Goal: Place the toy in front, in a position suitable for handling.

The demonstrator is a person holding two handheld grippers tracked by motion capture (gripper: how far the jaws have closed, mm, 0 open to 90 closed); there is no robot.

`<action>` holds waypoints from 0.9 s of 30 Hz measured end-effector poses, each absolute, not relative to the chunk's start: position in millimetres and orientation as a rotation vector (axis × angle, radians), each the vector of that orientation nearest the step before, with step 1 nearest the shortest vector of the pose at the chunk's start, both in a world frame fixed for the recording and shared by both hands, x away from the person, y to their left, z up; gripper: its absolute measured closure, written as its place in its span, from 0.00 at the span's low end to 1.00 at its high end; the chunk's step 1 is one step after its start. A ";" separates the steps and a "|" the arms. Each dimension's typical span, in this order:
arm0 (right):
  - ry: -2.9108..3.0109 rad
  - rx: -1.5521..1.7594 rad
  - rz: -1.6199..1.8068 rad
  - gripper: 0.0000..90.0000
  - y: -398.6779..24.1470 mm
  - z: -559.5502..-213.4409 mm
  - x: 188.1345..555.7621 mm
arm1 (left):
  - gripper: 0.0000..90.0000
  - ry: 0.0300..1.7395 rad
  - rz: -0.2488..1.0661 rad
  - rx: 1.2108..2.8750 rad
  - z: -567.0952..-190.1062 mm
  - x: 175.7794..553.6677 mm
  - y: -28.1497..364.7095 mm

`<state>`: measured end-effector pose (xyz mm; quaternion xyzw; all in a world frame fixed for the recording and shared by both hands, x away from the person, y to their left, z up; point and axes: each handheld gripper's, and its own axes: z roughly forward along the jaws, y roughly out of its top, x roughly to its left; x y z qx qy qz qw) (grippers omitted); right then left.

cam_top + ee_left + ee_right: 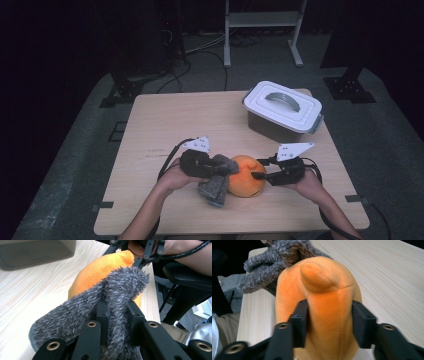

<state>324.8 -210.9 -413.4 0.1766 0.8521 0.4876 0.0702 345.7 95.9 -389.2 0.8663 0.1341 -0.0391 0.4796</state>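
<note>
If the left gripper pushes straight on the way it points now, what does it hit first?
Probably the orange plush toy: the left gripper, shut on the grey fuzzy cloth, points right at it, cloth end already against it.

This looked like a lab or test room: a lone wooden table (165, 120) stood on grey carpet (75, 150), with loose cables (200, 55) at twelve o'clock, black stands (120, 85), and darkness around.

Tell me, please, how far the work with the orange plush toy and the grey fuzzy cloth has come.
Done: both things are gripped. The left gripper is shut on the grey fuzzy cloth. In hand: the cloth lies against the orange plush toy, and the right gripper has its jaws at the toy's two sides; whether they press it I cannot tell. Left: the white lidded box stands closed and apart.
</note>
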 end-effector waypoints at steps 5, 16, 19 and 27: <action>2.572 0.429 1.346 0.38 -205.9 -394.8 322.4 | 0.84 0.313 -0.081 2.134 -385.7 348.9 91.7; 2.693 0.367 1.289 0.43 -183.8 -394.1 336.9 | 0.84 0.339 -0.079 2.134 -389.6 350.4 93.4; 2.644 0.381 1.306 0.62 -183.5 -398.1 334.1 | 0.85 0.357 -0.077 2.117 -391.3 352.3 94.8; 2.574 0.452 1.439 0.67 -178.8 -396.2 330.9 | 0.85 0.370 -0.074 2.056 -381.8 354.1 103.4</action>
